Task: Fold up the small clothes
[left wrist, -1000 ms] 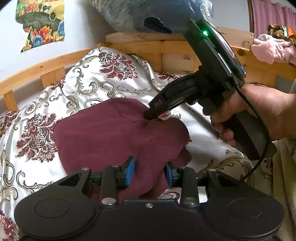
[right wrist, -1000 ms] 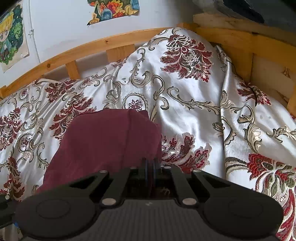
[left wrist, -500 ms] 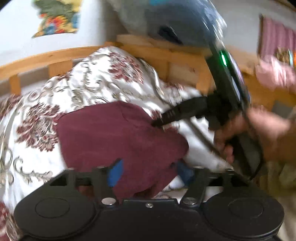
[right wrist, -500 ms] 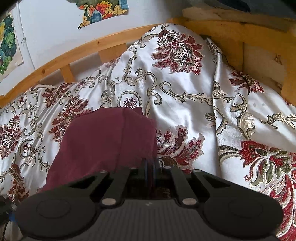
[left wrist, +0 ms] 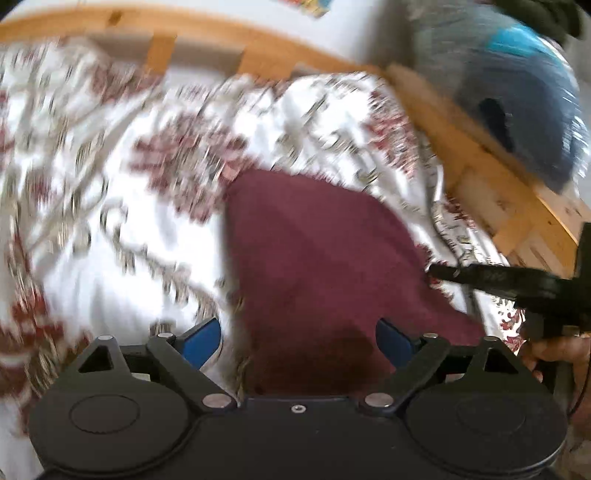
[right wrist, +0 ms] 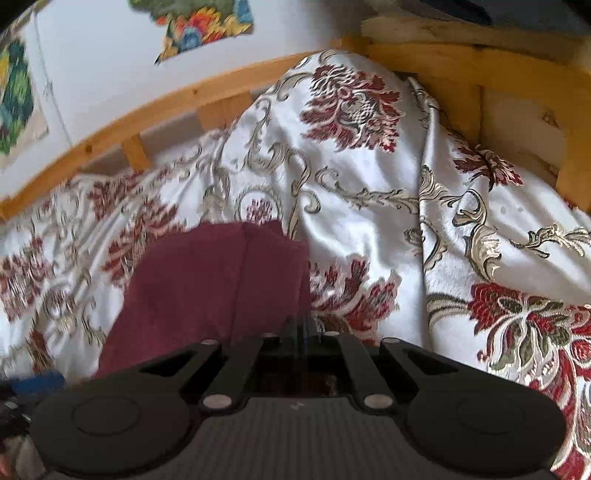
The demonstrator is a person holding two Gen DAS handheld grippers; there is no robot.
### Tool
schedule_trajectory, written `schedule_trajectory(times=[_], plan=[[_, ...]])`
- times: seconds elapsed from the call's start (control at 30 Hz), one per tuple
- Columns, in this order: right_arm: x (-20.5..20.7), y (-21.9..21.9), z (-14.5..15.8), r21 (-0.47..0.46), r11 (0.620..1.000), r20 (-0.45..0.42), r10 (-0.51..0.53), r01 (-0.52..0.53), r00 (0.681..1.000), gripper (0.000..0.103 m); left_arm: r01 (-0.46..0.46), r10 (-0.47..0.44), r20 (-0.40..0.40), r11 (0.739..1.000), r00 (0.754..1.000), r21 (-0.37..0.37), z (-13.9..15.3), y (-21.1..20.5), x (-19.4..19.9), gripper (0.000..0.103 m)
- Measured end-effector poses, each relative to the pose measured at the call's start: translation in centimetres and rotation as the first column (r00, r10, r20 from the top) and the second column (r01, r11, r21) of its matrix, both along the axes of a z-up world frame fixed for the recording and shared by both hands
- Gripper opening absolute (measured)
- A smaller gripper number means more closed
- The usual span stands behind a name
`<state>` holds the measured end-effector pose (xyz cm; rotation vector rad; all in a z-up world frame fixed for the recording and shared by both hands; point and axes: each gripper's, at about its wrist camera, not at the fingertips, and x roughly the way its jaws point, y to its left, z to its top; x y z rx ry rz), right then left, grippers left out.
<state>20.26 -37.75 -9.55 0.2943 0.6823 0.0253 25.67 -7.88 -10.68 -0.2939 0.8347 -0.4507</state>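
A small maroon cloth (left wrist: 317, 266) lies folded on the floral bedspread (left wrist: 92, 258). My left gripper (left wrist: 298, 341) hovers over its near edge. Its jaws are opening wide, and the cloth lies between the blue pads (left wrist: 201, 341) without being pressed. This view is blurred by motion. My right gripper (left wrist: 436, 271) reaches in from the right, held by a hand (left wrist: 554, 350), its tip at the cloth's right edge. In the right wrist view the same cloth (right wrist: 214, 280) runs under my right gripper (right wrist: 303, 326), whose fingers are shut together on the cloth's near right corner.
A wooden bed frame (right wrist: 147, 110) borders the bedspread (right wrist: 369, 206) at the back and right. A blue-grey plastic-wrapped bundle (left wrist: 509, 85) rests on the frame's corner. Colourful posters (right wrist: 207, 26) hang on the white wall.
My left gripper let go of the cloth's near edge, spread its jaws wide, rolled and slid sideways. The right gripper kept its pinch and barely moved.
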Motion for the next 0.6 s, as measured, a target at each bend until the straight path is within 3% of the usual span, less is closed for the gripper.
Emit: schedule_trajectory(times=[0.07, 0.13, 0.3, 0.43, 0.6], plan=[[1.0, -0.8, 0.0, 0.026, 0.999, 0.01, 0.029, -0.029, 1.0, 0.019, -0.003, 0.001, -0.054, 0.999, 0.999, -0.041, -0.9, 0.4, 0.5, 0.091], [2.0, -1.2, -0.1, 0.034, 0.998, 0.024, 0.043, -0.044, 0.999, 0.049, -0.013, 0.002, -0.106, 0.995, 0.994, -0.096, -1.7, 0.8, 1.1, 0.091], [4.9, -2.0, -1.7, 0.127, 0.988, 0.006, 0.089, -0.09, 0.996, 0.052, -0.034, -0.003, -0.194, 0.982, 0.981, -0.185, -3.2, 1.0, 1.5, 0.092], [6.7, -2.3, -3.3, 0.173, 0.978, -0.041, 0.121, -0.112, 0.992, 0.064, -0.043, -0.019, -0.252, 0.97, 0.968, -0.238, -4.0, 1.2, 1.8, 0.092], [7.3, -1.9, -4.2, 0.219, 0.971, -0.051, 0.114, -0.1, 0.992, 0.061, -0.03, -0.064, -0.305, 0.955, 0.95, -0.295, -5.1, 0.6, 2.6, 0.092]])
